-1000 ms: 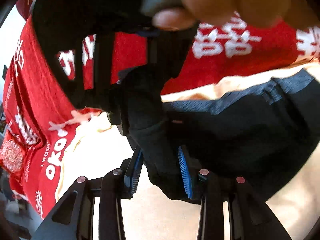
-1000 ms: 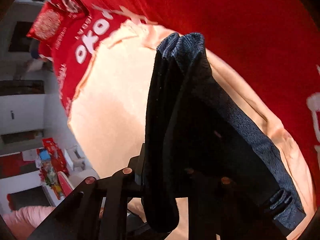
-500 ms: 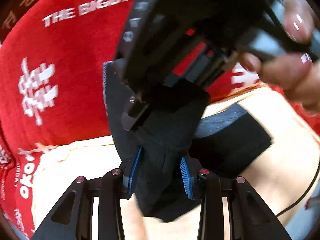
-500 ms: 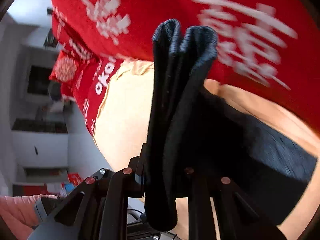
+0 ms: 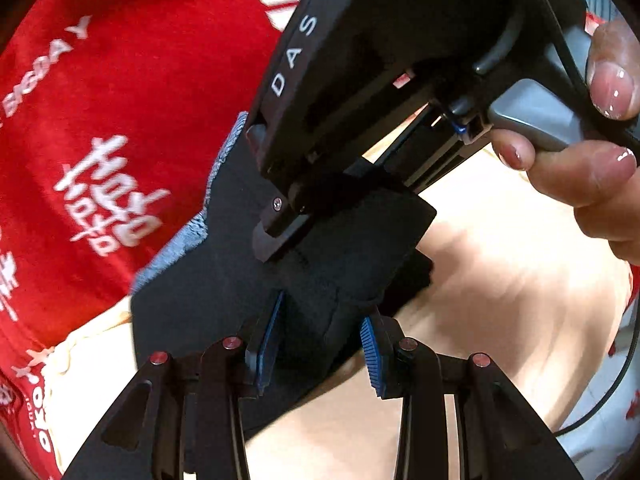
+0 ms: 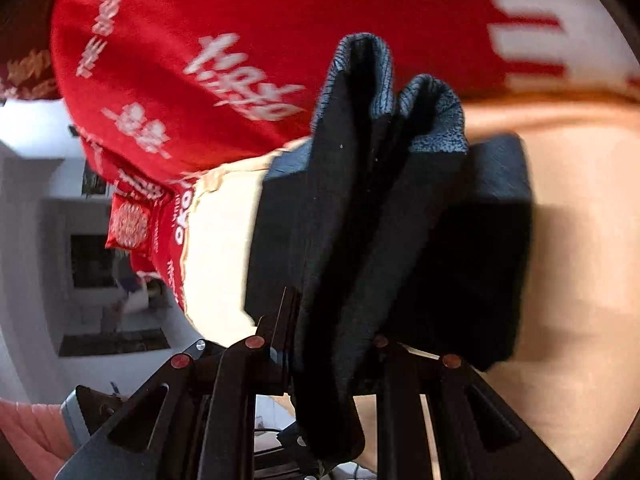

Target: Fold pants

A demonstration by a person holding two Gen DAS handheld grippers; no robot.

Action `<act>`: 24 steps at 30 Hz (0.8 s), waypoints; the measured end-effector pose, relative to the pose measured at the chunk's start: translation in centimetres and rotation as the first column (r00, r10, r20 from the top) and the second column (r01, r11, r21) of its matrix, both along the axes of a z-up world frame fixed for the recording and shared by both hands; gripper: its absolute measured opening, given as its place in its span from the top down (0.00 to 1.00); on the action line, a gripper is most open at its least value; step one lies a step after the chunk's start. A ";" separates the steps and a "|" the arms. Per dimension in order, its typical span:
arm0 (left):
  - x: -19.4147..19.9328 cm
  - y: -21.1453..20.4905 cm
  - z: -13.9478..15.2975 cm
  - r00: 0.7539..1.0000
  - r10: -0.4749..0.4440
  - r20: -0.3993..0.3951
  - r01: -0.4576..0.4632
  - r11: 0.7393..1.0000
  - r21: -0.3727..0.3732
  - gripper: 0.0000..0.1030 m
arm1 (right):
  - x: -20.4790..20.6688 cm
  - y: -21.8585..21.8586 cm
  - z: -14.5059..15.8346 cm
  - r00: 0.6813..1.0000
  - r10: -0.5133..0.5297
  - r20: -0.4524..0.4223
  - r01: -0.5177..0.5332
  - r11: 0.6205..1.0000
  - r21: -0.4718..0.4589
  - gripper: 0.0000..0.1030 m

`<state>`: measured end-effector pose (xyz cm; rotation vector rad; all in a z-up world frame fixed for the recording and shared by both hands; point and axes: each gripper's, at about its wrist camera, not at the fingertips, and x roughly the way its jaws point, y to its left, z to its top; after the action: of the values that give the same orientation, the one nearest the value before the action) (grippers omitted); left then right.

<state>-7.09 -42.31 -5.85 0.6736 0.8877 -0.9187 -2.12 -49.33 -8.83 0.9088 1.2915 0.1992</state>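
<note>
The dark navy pants [image 5: 224,304] are folded into a thick bundle held above a cream surface [image 5: 500,300]. My left gripper [image 5: 320,344] is shut on a bunched fold of the pants between its blue pads [image 5: 269,332]. My right gripper [image 6: 332,344] is shut on the same bundle, with several layers of the pants [image 6: 360,200] standing up from its jaws. The right gripper's black body [image 5: 400,60] shows close above in the left wrist view, held by a hand [image 5: 592,168].
A red cloth with white lettering [image 5: 100,140] lies behind the cream surface and also shows in the right wrist view [image 6: 220,60]. A thin black cable [image 5: 624,376] runs at the right edge. A room with white walls [image 6: 32,240] lies off to the left.
Both grippers have swung with the pants bundle still held. The right gripper now fills more of the left wrist view, and the folded lower part of the pants lies closer beneath.
</note>
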 end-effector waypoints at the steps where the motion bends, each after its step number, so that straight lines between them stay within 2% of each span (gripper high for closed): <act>1: -0.4 -0.5 -0.5 1.000 -0.003 -0.006 0.003 1.000 0.011 0.64 | -0.4 -0.5 -0.8 1.000 -0.013 -0.010 0.013 1.000 0.006 0.81; 7: -0.7 -1.8 -3.7 0.999 -0.001 -0.037 0.005 0.996 0.090 0.63 | -1.2 -2.0 -4.9 0.997 -0.040 -0.065 0.040 0.999 -0.009 0.77; 8: -0.4 -1.6 -3.9 0.999 0.002 -0.046 0.003 0.995 0.101 0.55 | -1.3 -1.9 -5.5 0.997 -0.047 -0.068 0.046 0.999 -0.006 0.77; 10: -0.2 -1.1 -3.7 0.998 0.015 -0.063 -0.009 0.995 0.098 0.47 | -1.3 -1.9 -5.8 0.997 -0.057 -0.059 0.057 0.998 -0.005 0.77; 11: -0.3 -0.8 -3.6 0.998 0.022 -0.060 -0.016 0.995 0.103 0.35 | -1.4 -1.9 -5.7 0.997 -0.058 -0.056 0.058 0.998 -0.008 0.77; 12: -0.2 -0.6 -3.3 0.998 0.029 -0.053 -0.024 0.994 0.104 0.30 | -1.4 -1.8 -5.6 0.997 -0.062 -0.055 0.061 0.998 -0.014 0.77; 17: 1.6 1.8 -1.7 0.992 0.111 -0.062 -0.104 0.989 0.105 0.29 | -1.6 -1.5 -4.3 0.997 -0.051 -0.059 0.046 0.996 -0.080 0.74; 21: 4.3 4.0 -1.0 0.978 0.203 -0.044 -0.197 0.975 0.107 0.28 | -1.6 -0.8 -2.8 0.999 0.005 -0.041 -0.014 0.976 -0.218 0.71; 24: 6.8 5.7 -0.4 0.962 0.273 -0.016 -0.270 0.958 0.101 0.28 | -1.5 -0.9 -2.5 0.997 -0.006 -0.081 -0.018 0.955 -0.295 0.64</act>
<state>-0.32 -36.56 -6.25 0.6050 1.0285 -0.6433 -3.62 -50.18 -11.29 0.6616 1.3564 -0.0276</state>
